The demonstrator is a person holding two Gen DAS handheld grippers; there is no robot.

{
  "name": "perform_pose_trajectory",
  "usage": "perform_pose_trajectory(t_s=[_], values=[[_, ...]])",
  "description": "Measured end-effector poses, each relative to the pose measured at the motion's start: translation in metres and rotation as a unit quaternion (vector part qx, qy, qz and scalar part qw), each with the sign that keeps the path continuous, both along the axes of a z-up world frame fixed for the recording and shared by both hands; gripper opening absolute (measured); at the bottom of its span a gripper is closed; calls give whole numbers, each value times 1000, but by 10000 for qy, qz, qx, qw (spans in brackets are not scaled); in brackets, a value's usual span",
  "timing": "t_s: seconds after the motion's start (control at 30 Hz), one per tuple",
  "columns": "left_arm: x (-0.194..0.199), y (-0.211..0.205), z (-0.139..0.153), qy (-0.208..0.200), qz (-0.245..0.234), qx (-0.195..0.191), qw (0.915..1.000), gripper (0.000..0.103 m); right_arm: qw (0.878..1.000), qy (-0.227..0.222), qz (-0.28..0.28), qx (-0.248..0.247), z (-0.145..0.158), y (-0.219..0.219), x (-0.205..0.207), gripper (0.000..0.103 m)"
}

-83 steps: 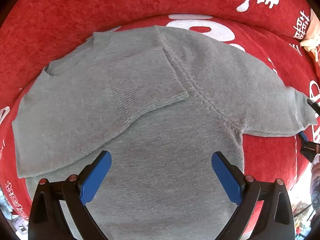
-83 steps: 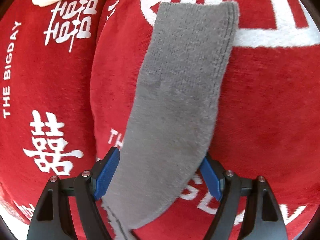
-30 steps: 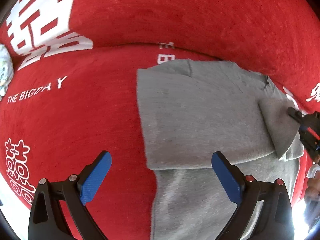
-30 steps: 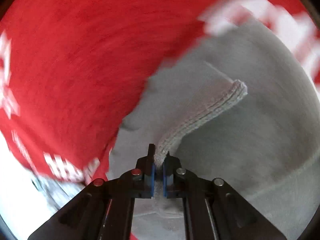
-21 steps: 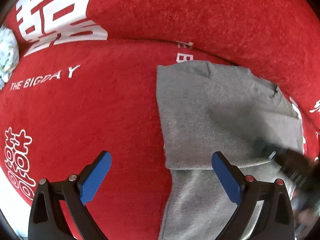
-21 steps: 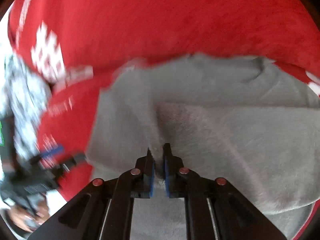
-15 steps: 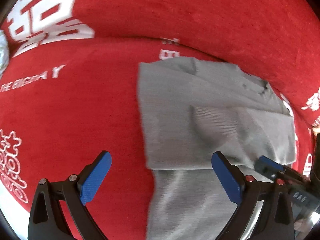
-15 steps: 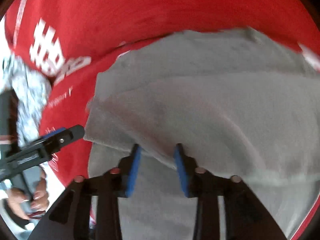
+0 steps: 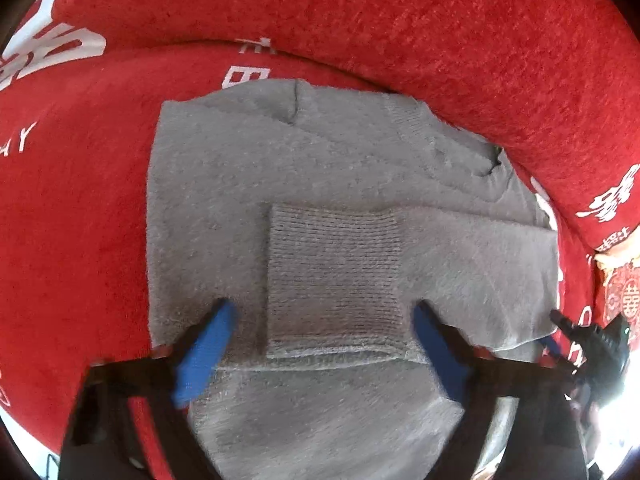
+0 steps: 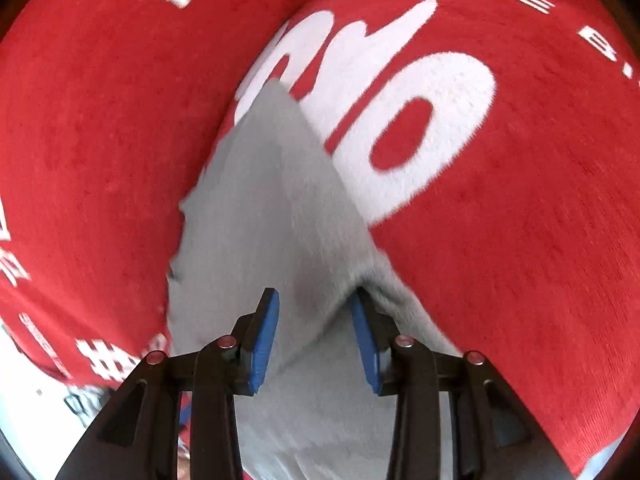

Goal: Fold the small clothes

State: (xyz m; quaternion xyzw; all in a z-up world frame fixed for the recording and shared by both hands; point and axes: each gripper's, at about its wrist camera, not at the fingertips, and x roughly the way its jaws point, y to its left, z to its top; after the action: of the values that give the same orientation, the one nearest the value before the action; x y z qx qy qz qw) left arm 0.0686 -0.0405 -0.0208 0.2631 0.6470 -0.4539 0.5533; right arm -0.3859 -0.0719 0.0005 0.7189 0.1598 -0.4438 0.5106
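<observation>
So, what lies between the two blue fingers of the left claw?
The ribbed cuff of the folded sleeve, lying flat on the grey sweater; the left wrist view shows it.

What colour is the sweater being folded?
Plain grey; the sweater shows best in the left wrist view.

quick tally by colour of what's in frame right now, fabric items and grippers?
Grey: 1, the sweater
Red: 1, the printed blanket
Cream: 1, a cloth at the right edge, only partly visible
Black with blue pads: 2, the left gripper and the right gripper
Total: 5
</observation>
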Motion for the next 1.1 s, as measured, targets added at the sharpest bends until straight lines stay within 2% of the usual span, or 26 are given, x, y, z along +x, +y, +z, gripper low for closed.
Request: perform_pose_trajectory(t_s=[0.03,0.1,0.17,0.23,0.33,0.43,0.47,0.53,0.57,0.63,0.7,0.73,0.87,0.93,0.97,1.0,1.03,1.1], values=[[-1,-2,-1,-17,-39,55,10000,62,10000,45,74,-26,2,-5,2,6],[-3,-5,-2,-144,-119,109,9998,34,9992,167,266,-263,14,-14,9,7],[-4,-6,2,-3,-113,32,9999,19,9983,158,332,-450,22,-17,2,7],[-6,-5,3,130,-61,-47,9999,19,9986,141,271,-442,19,-19,-16,6],[-15,-6,1,-43,-143,-1,9999,19,9988,245,382,-196,2,-12,-31,7],[-24,-7,2,-221,-213,10,9995,19,9990,195,359,-172,-2,-9,-33,5],[-25,-6,5,-331,-260,31,9991,19,9992,108,352,-121,0,-9,-32,11],[-26,-7,10,-494,-325,55,9982,19,9972,123,729,-67,11,-11,-29,19],[-25,-5,15,-622,-342,40,9975,19,9943,210,1018,-217,23,-11,-25,27],[-25,-4,24,-774,-340,-26,9964,19,9905,295,1232,-527,44,-11,-31,33],[-26,-6,31,-880,-341,-96,9955,20,9891,447,1183,-752,54,-21,-38,47],[-26,-7,34,-912,-342,-123,9952,20,9889,568,1131,-776,54,-29,-41,48],[-33,-19,28,-919,-347,-107,9951,20,9913,729,976,-500,28,-69,-44,48],[-34,-23,23,-910,-386,-78,9951,20,9910,696,1077,-395,12,-84,-30,48],[-37,-23,20,-935,-418,-70,9947,20,9900,689,1195,-307,6,-88,-24,43],[-40,-24,18,-982,-456,-52,9941,20,9866,783,1410,-255,4,-91,-16,8],[-44,-24,16,-1043,-500,-27,9933,20,9826,918,1590,-289,6,-92,-10,8],[-50,-24,10,-1222,-608,34,9906,20,9703,1334,1901,-673,23,-91,-2,8]])
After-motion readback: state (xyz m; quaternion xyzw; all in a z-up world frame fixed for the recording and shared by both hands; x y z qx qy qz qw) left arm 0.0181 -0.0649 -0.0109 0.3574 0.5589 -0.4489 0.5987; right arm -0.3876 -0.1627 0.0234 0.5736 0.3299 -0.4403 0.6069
